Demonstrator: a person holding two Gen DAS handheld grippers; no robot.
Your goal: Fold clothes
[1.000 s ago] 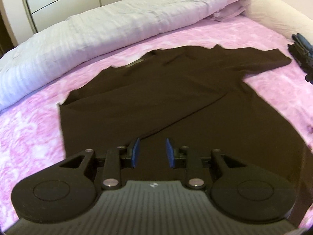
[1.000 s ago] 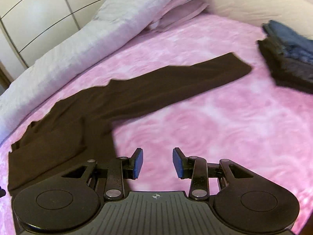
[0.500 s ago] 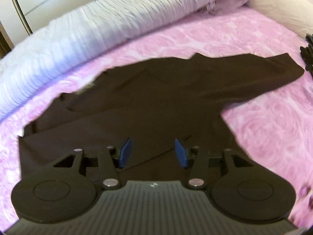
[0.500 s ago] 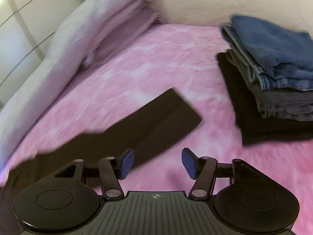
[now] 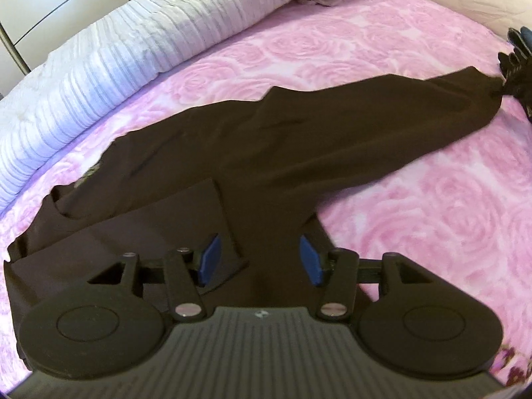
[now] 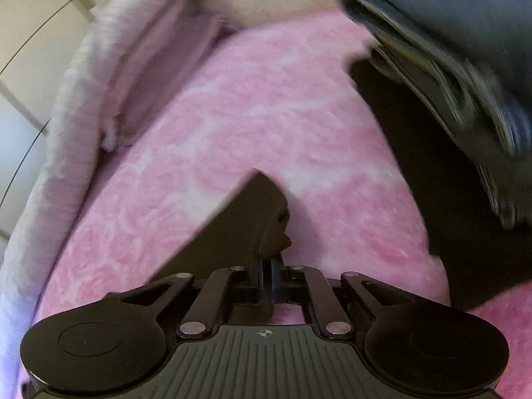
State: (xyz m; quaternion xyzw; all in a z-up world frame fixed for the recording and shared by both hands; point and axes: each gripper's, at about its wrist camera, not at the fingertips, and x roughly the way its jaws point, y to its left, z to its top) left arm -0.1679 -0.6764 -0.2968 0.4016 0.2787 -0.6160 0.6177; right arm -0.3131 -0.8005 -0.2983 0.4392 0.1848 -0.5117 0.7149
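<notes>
Claws first: our right gripper [image 6: 270, 274] has its jaws pressed together on the cuff end of the dark brown long-sleeved top [image 5: 266, 153], whose fabric bunches just past the pads. Our left gripper [image 5: 261, 259] is opening, blue pads [image 5: 210, 259] spread above the garment's body and touching nothing. From there the top spreads over the pink rose-patterned bedspread [image 5: 432, 219], one sleeve running toward two o'clock. At eleven o'clock lies a rolled white ribbed duvet [image 5: 116, 53]; in the right wrist view a stack of folded dark and blue clothes [image 6: 465, 76] sits at two o'clock.
</notes>
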